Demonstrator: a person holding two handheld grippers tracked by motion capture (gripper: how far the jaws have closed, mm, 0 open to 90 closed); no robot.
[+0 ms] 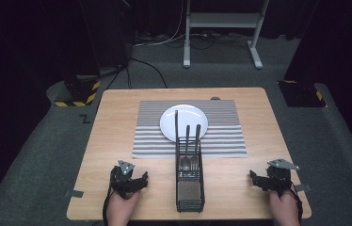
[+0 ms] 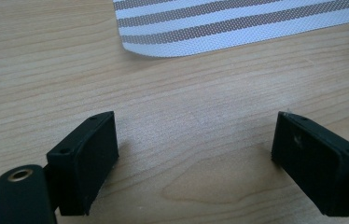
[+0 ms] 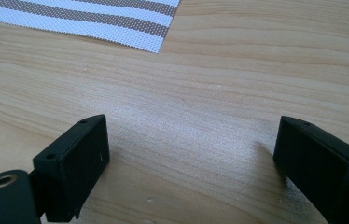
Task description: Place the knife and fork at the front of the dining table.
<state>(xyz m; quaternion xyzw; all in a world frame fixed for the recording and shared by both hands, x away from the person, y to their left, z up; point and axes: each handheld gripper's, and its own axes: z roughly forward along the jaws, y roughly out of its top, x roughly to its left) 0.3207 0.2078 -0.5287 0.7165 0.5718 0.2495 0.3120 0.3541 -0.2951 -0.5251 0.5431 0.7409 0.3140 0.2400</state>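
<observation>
A white plate point(image 1: 183, 122) lies on a grey-and-white striped placemat point(image 1: 221, 136) at the middle of the wooden table point(image 1: 113, 122). In front of it stands a black wire caddy point(image 1: 190, 186) holding a few utensils upright, among them two spoons point(image 1: 189, 162). My left gripper point(image 1: 129, 180) rests near the front left of the table, open, with bare wood between its jaws point(image 2: 196, 140). My right gripper point(image 1: 268, 179) rests near the front right, also open over bare wood point(image 3: 191, 144). Each stands well clear of the caddy.
A corner of the placemat point(image 2: 219, 25) lies ahead of the left gripper, and another corner point(image 3: 116, 18) ahead of the right. Beyond the table are a white stand point(image 1: 221, 28) and black bases with yellow hazard stripes point(image 1: 77, 92) on grey carpet.
</observation>
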